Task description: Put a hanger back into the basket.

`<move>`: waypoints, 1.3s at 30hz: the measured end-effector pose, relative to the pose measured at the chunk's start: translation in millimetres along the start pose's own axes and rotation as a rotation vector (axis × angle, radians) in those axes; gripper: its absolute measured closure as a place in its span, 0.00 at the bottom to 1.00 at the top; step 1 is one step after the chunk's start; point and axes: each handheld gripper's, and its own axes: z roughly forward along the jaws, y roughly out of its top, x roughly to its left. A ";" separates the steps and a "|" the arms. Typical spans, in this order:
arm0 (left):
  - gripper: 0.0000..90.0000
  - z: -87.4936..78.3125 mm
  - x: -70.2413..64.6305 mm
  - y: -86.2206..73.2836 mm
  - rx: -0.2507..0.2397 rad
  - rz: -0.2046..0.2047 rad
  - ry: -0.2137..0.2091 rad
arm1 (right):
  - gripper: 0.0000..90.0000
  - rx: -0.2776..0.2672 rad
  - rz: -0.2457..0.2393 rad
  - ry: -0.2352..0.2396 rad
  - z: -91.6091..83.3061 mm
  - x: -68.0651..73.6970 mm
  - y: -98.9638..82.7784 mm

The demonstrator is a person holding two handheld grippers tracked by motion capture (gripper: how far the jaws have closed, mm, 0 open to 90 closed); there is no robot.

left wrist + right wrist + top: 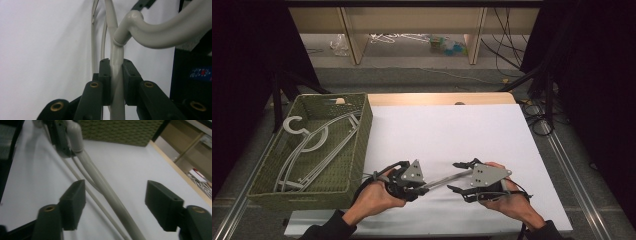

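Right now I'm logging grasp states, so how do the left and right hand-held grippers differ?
The left hand-held gripper is shut on the grey hanger; the right hand-held gripper is open. The left's pads touch the hanger; the hanger's arm passes between the right's jaws, untouched. Both are over the white table, facing each other.

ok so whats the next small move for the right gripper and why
Probably shut the right gripper on the hanger: its jaws stand open either side of the grey arm, while the left gripper is already clamped on the hanger's neck, so closing would give a two-handed hold.
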 end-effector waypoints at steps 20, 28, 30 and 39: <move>0.88 -53.8 31.5 -10.5 -0.219 -0.278 -0.021 | 0.22 -0.046 0.309 -0.098 -23.0 9.6 -6.8; 0.88 -80.5 35.2 -7.2 -0.250 -0.286 0.007 | 0.21 -0.069 0.337 -0.112 -31.0 14.5 -11.7; 0.88 -87.6 36.1 -6.9 -0.260 -0.291 0.014 | 0.21 -0.076 0.343 -0.118 -32.4 15.3 -12.9; 0.88 -115.8 43.7 -9.5 -0.320 -0.332 0.013 | 0.20 -0.070 0.362 -0.117 -35.5 16.6 -16.3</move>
